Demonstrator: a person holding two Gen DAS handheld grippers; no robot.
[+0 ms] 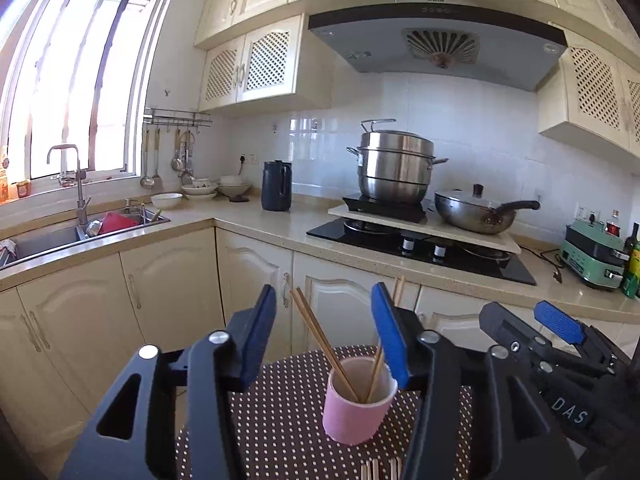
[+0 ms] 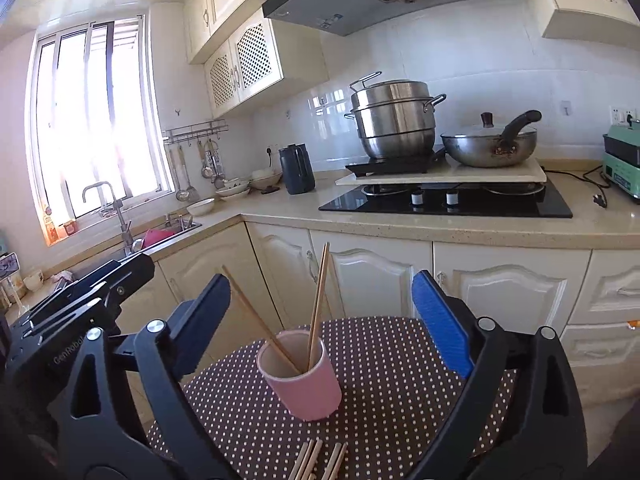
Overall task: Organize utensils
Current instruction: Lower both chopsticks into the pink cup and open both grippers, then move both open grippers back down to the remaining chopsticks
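Chopsticks (image 2: pixel 316 304) stand in the pink cup (image 2: pixel 306 390) mid-tabletop (image 2: pixel 400 380), tips down, tops leaning apart. More lie flat at the near edge. Left gripper (image 1: pixel 324 336) half open, right gripper (image 2: pixel 322 320) wide, both empty.

1. Cup (image 2: pixel 306 384): pink, matt, smooth-walled, with a paler inside.
2. Chopsticks (image 2: pixel 318 304) in the cup: pale wood, bare and matt.
3. Loose chopsticks (image 2: pixel 316 462) at the near edge: the same light wood.
4. Desk cover (image 2: pixel 400 380): brown cloth, printed with white dots, matt.
5. Left tool (image 1: pixel 324 332): black plastic frame, dull; blue ribbed pads; bright metal rivets.
6. Right tool (image 2: pixel 322 316): the same black plastic with ribbed blue pads.
7. Steamer pot (image 1: pixel 394 168): brushed steel, glossy.
8. Wok (image 1: pixel 476 210): steel, shiny, with a black handle.
9. Hob (image 1: pixel 420 246): black glass, highly reflective.
10. Wall tiles (image 1: pixel 472 136): white, glazed.
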